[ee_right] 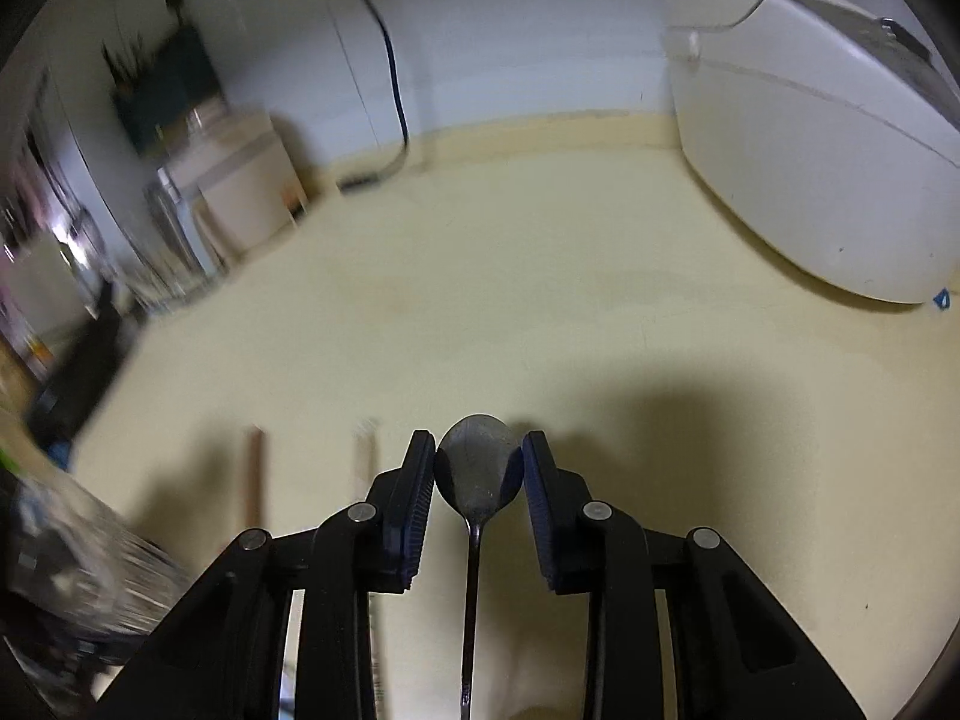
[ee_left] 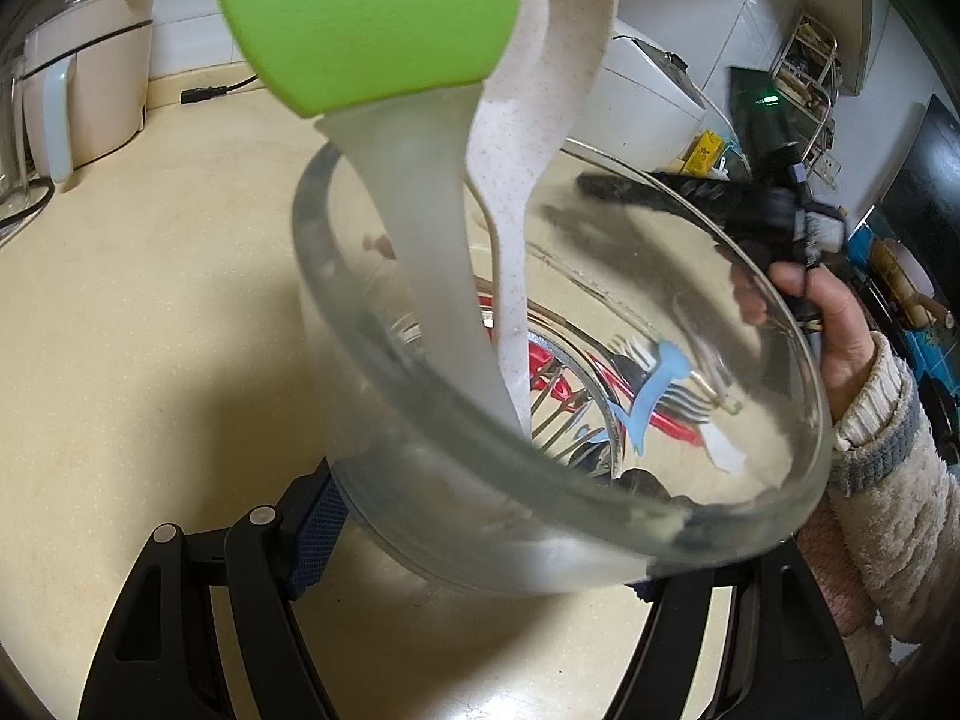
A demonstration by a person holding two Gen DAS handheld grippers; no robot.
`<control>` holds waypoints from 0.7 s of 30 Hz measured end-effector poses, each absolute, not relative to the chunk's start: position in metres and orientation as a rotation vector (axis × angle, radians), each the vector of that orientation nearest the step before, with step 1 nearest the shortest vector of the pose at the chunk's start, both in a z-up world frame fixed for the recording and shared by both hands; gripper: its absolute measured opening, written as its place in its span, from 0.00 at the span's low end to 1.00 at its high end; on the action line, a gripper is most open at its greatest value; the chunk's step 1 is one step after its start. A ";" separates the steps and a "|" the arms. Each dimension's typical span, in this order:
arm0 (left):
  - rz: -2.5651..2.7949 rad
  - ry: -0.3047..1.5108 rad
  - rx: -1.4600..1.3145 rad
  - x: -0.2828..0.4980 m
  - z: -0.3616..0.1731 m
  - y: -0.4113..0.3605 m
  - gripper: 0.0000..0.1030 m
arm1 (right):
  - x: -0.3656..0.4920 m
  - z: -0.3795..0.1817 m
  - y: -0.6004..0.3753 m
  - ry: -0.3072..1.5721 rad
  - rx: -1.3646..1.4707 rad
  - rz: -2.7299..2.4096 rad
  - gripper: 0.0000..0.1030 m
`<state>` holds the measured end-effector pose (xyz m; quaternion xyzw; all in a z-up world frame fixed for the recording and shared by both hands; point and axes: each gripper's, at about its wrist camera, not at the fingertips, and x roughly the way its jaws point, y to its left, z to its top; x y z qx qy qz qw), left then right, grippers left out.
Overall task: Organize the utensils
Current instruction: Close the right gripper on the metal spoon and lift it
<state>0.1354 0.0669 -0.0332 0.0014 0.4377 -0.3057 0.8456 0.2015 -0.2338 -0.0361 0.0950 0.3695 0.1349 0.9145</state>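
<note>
Right wrist view: my right gripper (ee_right: 478,461) has its jaws narrowed onto a metal spoon (ee_right: 477,468), pads pressing either side of the bowl end, handle running back toward the camera between the fingers. The spoon reads as light, stiff and slick (a bowl edge is a poor place to pinch, it could pivot or slip); I'd judge the flat neck or handle a safer hold. Below it the cream table (ee_right: 540,300) is bare, a white cooker (ee_right: 810,138) at far right.

Left wrist view: my left gripper (ee_left: 480,546) holds a glass jar (ee_left: 540,528), jaws partly spread, one on each side of its wall. It is tilted, mouth toward the camera. Glass is heavy, smooth and breakable, so hold firm. Inside stand a green-headed brush (ee_left: 372,24) and a speckled white spoon (ee_left: 528,138). Seen through the glass, forks (ee_left: 684,396) and red and blue utensils lie on the table. A hand in a sleeve (ee_left: 840,330) holds the other gripper at right.
</note>
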 end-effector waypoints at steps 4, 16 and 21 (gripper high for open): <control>-0.645 0.923 0.003 0.136 -0.034 0.067 0.74 | 0.183 -0.014 -0.240 0.645 0.232 0.298 0.29; -0.642 0.923 0.008 0.136 -0.033 0.066 0.74 | 0.128 0.039 -0.236 0.377 0.207 0.286 0.29; -0.642 0.923 0.009 0.136 -0.033 0.066 0.74 | 0.114 0.051 -0.239 0.322 0.191 0.258 0.29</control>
